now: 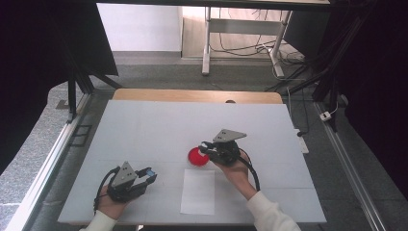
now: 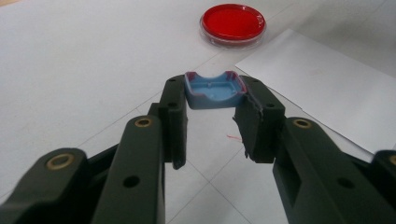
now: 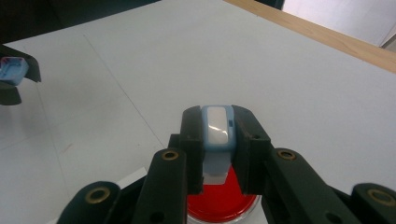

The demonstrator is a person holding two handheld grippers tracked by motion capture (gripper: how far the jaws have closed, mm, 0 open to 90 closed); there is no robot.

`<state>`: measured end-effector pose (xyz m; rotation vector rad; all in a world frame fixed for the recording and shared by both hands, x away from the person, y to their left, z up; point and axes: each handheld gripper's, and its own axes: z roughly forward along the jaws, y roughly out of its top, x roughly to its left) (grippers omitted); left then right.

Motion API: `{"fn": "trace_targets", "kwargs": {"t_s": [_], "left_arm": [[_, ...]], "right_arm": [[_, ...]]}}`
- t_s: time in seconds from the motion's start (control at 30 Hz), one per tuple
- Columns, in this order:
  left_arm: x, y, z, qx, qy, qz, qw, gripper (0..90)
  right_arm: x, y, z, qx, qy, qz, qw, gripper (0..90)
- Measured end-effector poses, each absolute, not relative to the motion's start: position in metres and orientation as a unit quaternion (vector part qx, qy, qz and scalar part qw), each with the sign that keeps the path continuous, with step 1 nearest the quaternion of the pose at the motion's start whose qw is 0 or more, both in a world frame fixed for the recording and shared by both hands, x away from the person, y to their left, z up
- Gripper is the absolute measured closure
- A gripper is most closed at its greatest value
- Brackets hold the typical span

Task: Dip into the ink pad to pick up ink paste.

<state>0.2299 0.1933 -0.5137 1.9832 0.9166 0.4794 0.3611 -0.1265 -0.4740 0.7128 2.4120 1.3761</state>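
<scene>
In the high view, the person is holding the left gripper (image 1: 150,175) low over the near left of the white table (image 1: 144,130), while the right gripper (image 1: 208,148) is hovering at the red ink pad (image 1: 197,157), which is lying just beyond a white sheet of paper (image 1: 197,191).

In the left gripper view, the jaws are pinching a small blue cap (image 2: 214,89) by its two sides, its hollow facing up. That hand would do best by staying put and keeping the cap clear of the paper (image 2: 327,88).

In the right gripper view, the jaws are pressed onto a light-blue stamp (image 3: 217,135), held upright right above the red ink pad (image 3: 222,205); whether its face is touching the ink cannot be told. Judging from this, the inking step is in hand: the stamp should be coming down flat and square, with a light, even press, so the face is loading evenly and the shallow dish is not sliding.
</scene>
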Motion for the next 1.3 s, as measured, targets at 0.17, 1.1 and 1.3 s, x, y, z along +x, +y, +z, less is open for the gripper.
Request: {"fn": "trace_targets", "kwargs": {"t_s": [0.17, 1.1, 1.3], "left_arm": [[0.230, 0.193, -0.514, 0.798, 0.368, 0.193, 0.437, 64.6], [0.231, 0.193, -0.514, 0.799, 0.367, 0.192, 0.436, 64.6], [0.230, 0.193, -0.514, 0.799, 0.368, 0.193, 0.436, 64.6]], "right_arm": [[0.357, -0.130, -0.470, 0.245, 0.830, 0.482, 0.135, 74.7], [0.342, -0.146, -0.456, 0.240, 0.820, 0.505, 0.123, 74.6], [0.338, -0.147, -0.456, 0.237, 0.821, 0.505, 0.119, 74.6]]}}
